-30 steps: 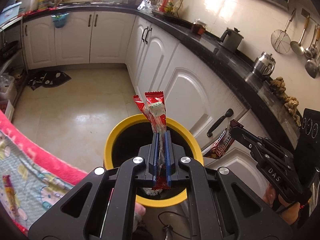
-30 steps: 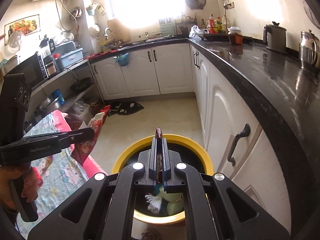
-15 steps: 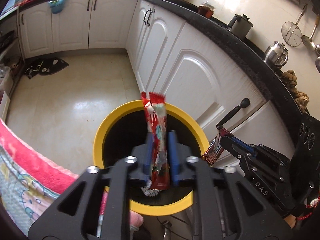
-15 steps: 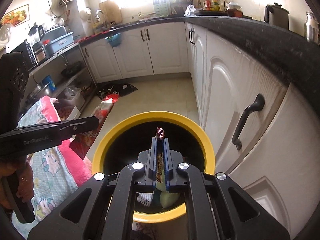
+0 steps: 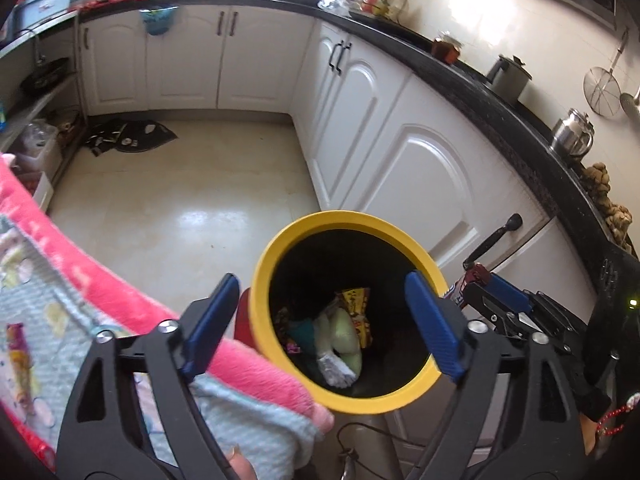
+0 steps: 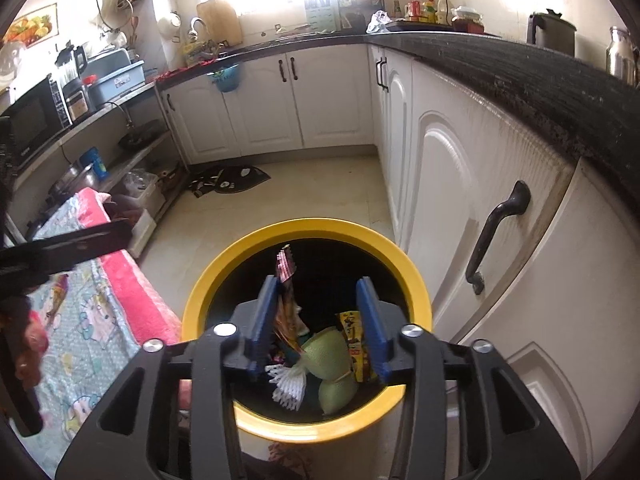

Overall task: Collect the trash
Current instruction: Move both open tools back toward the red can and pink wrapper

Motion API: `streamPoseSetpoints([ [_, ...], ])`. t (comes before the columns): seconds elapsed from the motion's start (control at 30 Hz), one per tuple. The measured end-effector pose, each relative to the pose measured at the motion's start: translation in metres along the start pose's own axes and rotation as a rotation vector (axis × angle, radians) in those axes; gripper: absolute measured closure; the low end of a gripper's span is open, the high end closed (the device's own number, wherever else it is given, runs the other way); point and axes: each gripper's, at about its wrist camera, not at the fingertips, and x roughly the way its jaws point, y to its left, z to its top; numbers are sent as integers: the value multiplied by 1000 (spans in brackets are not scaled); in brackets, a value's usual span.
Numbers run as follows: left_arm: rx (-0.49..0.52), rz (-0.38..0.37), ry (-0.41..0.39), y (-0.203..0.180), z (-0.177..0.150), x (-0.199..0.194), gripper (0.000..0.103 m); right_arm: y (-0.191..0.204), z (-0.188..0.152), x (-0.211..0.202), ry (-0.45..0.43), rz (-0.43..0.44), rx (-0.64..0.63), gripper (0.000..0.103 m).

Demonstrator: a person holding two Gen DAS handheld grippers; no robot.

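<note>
In your left wrist view, your left gripper (image 5: 324,320) hangs over the yellow-rimmed bin (image 5: 276,256), its blue jaws spread wide and opening, with nothing between them. Down in the bin lie a green foam net (image 5: 344,336), a yellow packet (image 5: 356,304) and a white crumpled piece (image 5: 334,368). Just left of the bin sits the pink-edged blanket (image 5: 132,292), and a small wrapper (image 5: 18,356) lies on it at the far left. To the right, your right gripper (image 5: 476,284) reaches in at the bin's rim with a wrapper end (image 5: 464,286) showing at its tip. White cabinets (image 5: 420,176) stand behind.

In your right wrist view, your right gripper (image 6: 320,312) is above the bin (image 6: 216,272), jaws partly apart and opening. A brown and red wrapper (image 6: 286,280) leans against the left blue pad; the right pad stands clear of it. The same green net (image 6: 328,356) and yellow packet (image 6: 354,336) lie below in the bin. Your left gripper's black body (image 6: 64,248) crosses the left edge over the blanket (image 6: 136,292).
</note>
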Motion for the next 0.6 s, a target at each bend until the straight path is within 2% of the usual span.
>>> streamPoseSetpoints([
  [0.1, -11, 4, -15, 6, -3, -11, 23, -1, 0, 6, 17, -24, 15, 54],
  [0.33, -42, 29, -63, 24, -11, -41, 19, 7, 1, 8, 24, 2, 27, 53],
  [0.47, -62, 73, -89, 41, -20, -62, 12, 23, 1, 4, 16, 38, 12, 49],
  [0.6, -95, 138, -116, 65, -33, -87, 11, 46, 2, -2, 8, 92, -6, 45],
])
